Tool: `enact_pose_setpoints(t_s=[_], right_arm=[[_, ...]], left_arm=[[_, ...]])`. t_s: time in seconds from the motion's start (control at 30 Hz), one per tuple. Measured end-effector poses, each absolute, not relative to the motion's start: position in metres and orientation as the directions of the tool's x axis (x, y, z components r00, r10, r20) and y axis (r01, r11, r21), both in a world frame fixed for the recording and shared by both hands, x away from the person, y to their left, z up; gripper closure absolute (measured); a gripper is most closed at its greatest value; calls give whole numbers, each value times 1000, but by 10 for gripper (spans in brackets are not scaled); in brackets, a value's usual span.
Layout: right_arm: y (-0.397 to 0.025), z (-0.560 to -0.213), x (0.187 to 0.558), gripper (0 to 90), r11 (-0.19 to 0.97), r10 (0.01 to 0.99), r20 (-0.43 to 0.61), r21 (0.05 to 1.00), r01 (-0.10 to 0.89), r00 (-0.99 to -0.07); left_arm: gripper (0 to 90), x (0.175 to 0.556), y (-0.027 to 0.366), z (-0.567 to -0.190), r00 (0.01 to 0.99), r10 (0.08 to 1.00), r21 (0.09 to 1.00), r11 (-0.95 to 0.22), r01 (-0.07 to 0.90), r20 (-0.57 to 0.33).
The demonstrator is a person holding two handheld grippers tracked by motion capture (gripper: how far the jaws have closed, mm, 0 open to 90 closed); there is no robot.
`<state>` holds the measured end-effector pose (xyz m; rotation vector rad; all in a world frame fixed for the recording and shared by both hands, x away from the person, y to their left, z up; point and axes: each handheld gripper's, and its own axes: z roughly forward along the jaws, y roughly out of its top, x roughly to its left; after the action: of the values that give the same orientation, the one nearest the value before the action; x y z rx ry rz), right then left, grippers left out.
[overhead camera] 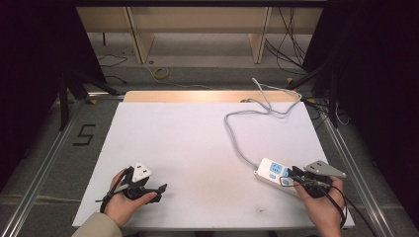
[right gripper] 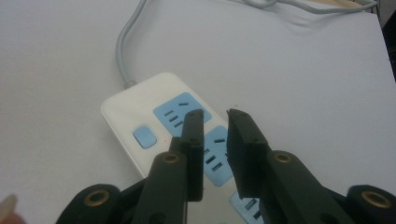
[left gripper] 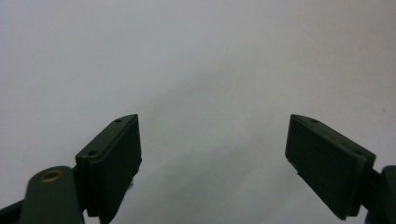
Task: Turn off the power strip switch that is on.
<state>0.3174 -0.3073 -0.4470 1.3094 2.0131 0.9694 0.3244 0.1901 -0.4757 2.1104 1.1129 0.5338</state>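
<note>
A white power strip (overhead camera: 271, 172) with blue sockets lies at the right front of the white table (overhead camera: 197, 143). Its grey cable (overhead camera: 237, 143) loops to the back edge. My right gripper (overhead camera: 290, 175) hovers over the strip. In the right gripper view the strip (right gripper: 140, 116) shows a blue switch (right gripper: 144, 136) and blue sockets (right gripper: 180, 109); the right gripper (right gripper: 215, 114) has its jaws drawn almost together above the middle socket, nothing between them. My left gripper (overhead camera: 160, 192) rests at the left front, pointing right. In its own view the left gripper (left gripper: 212, 140) stands wide open over bare tabletop.
The cable (right gripper: 128, 42) runs off toward the table's far right corner. Beyond the table are wooden furniture legs, loose wires and a yellow tape roll (overhead camera: 160, 73) on the floor. A black "5" (overhead camera: 85, 134) marks the floor at left. Metal rails flank both sides.
</note>
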Motion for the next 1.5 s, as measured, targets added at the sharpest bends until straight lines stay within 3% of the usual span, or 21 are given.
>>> enact_pose_setpoints(t_s=[0.33, 1.5], right_arm=[[-306, -440, 316, 900, 290, 917, -72, 795, 532, -392], [-291, -429, 328, 900, 356, 886, -76, 742, 568, -456]], left_arm=[[182, 324, 191, -476, 549, 835, 731, -401, 552, 43], [184, 325, 189, -477, 550, 834, 731, -403, 551, 45]])
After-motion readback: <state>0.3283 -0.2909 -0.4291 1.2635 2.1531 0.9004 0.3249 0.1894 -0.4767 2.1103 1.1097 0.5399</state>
